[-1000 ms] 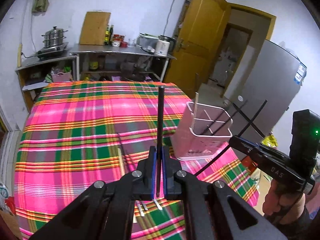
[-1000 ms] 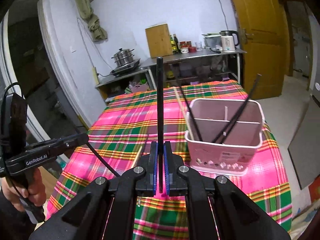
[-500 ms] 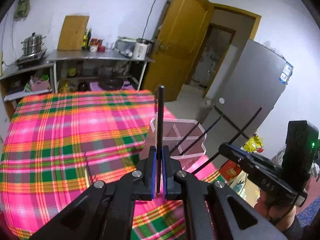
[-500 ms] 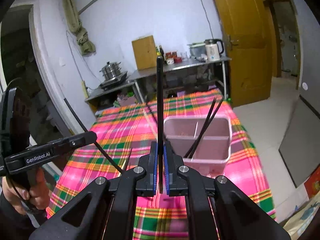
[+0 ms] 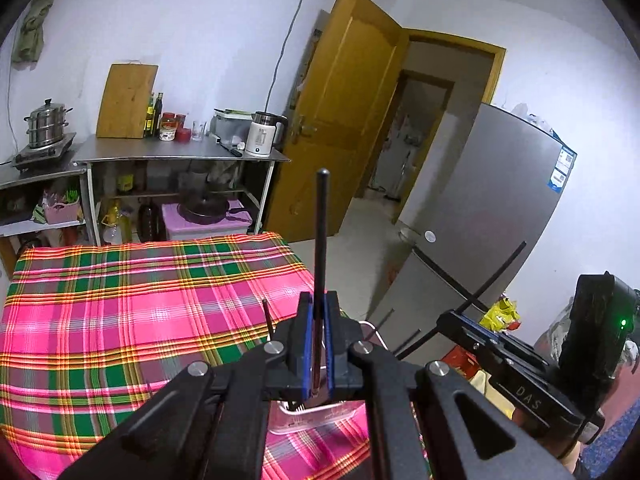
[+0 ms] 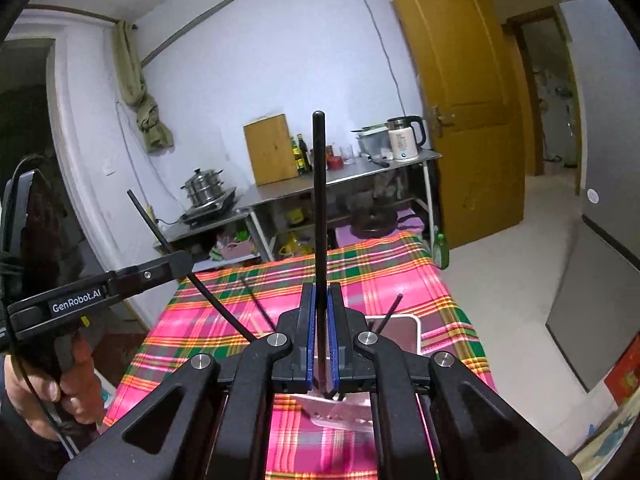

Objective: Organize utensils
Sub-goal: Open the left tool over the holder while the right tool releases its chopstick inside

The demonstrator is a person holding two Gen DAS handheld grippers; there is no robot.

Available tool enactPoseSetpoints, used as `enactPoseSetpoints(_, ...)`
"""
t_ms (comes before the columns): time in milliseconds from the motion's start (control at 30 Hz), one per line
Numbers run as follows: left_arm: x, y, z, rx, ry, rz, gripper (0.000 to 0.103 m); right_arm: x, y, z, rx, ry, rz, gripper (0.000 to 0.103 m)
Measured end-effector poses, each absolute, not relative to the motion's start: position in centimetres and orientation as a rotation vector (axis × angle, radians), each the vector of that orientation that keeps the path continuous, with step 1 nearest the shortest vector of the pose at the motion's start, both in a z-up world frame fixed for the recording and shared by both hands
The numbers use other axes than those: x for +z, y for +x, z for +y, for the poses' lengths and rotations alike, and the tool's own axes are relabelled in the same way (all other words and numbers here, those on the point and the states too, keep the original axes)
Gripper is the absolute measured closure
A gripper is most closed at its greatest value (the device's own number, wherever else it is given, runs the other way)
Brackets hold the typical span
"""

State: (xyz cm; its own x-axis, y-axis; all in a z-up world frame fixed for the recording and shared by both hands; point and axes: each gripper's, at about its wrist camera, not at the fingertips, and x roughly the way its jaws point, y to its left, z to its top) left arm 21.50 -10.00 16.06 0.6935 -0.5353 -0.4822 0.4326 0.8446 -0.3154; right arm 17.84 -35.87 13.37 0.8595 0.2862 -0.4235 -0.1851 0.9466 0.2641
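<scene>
The left gripper (image 5: pixel 316 344) jaws squeeze a black chopstick (image 5: pixel 321 240) pointing to 12 o'clock. The right gripper (image 6: pixel 322 344) jaws squeeze another chopstick (image 6: pixel 319 200). The pink holder (image 6: pixel 402 336) sits below on the worktop (image 5: pixel 120 300).

A home kitchen: steamer pot (image 5: pixel 47 123) on stove, kettle (image 5: pixel 262 134), fridge (image 5: pixel 500 216), plaid-clothed table (image 5: pixel 120 300)

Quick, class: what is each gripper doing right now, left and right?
Left gripper: shut on a black chopstick.
Right gripper: shut on another black chopstick.

2 claws (image 5: pixel 316 344) (image 6: pixel 322 344), 2 held chopsticks (image 5: pixel 321 240) (image 6: pixel 318 200), 1 pink holder (image 6: pixel 404 336).
</scene>
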Motion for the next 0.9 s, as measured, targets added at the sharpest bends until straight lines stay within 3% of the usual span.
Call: enactPoseSetpoints(900,7.6,23.6,-12.4,-0.541,-0.132,0.756,0.094,5.5,21.1,-34.1,0.254,0.212,0.652,0.097)
